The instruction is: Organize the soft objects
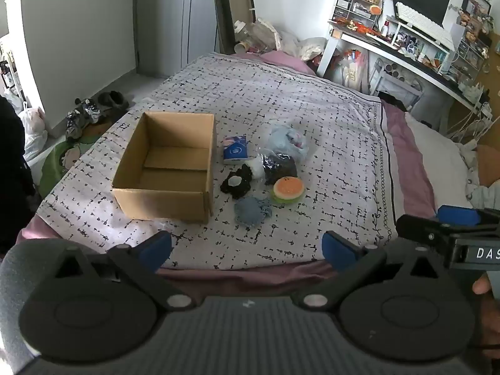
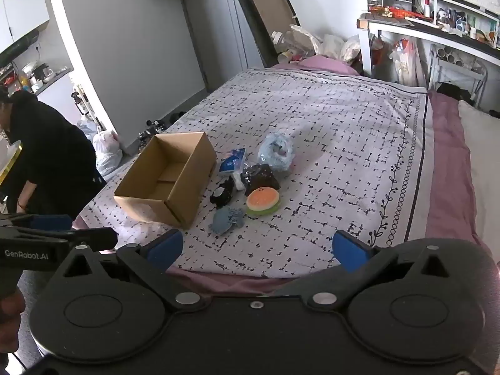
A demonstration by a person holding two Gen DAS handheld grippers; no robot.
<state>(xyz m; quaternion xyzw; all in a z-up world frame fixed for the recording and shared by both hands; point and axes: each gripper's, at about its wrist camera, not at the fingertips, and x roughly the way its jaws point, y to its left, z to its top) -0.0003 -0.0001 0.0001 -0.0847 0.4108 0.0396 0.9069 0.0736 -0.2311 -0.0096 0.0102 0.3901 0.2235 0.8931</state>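
Observation:
An open, empty cardboard box (image 1: pixel 168 168) (image 2: pixel 165 178) stands on the patterned bedspread (image 1: pixel 312 118). Right of it lies a cluster of soft things: a blue tissue pack (image 1: pixel 235 150) (image 2: pixel 229 162), a pale blue bagged item (image 1: pixel 289 142) (image 2: pixel 276 151), a dark bagged item (image 1: pixel 279 167) (image 2: pixel 261 178), a black scrunchie (image 1: pixel 234 184) (image 2: pixel 222 195), an orange-and-green burger squishy (image 1: pixel 288 190) (image 2: pixel 262 201) and a blue knit piece (image 1: pixel 250 211) (image 2: pixel 226 218). My left gripper (image 1: pixel 247 247) and right gripper (image 2: pixel 256 250) are both open and empty, held at the bed's near edge, short of the cluster.
A cluttered white desk (image 1: pixel 406 47) with monitor and keyboard stands at the back right. Shoes (image 1: pixel 90 112) and bags lie on the floor to the left. A person in black (image 2: pixel 40 156) bends at the far left. Pillows and bags pile at the bed's far end.

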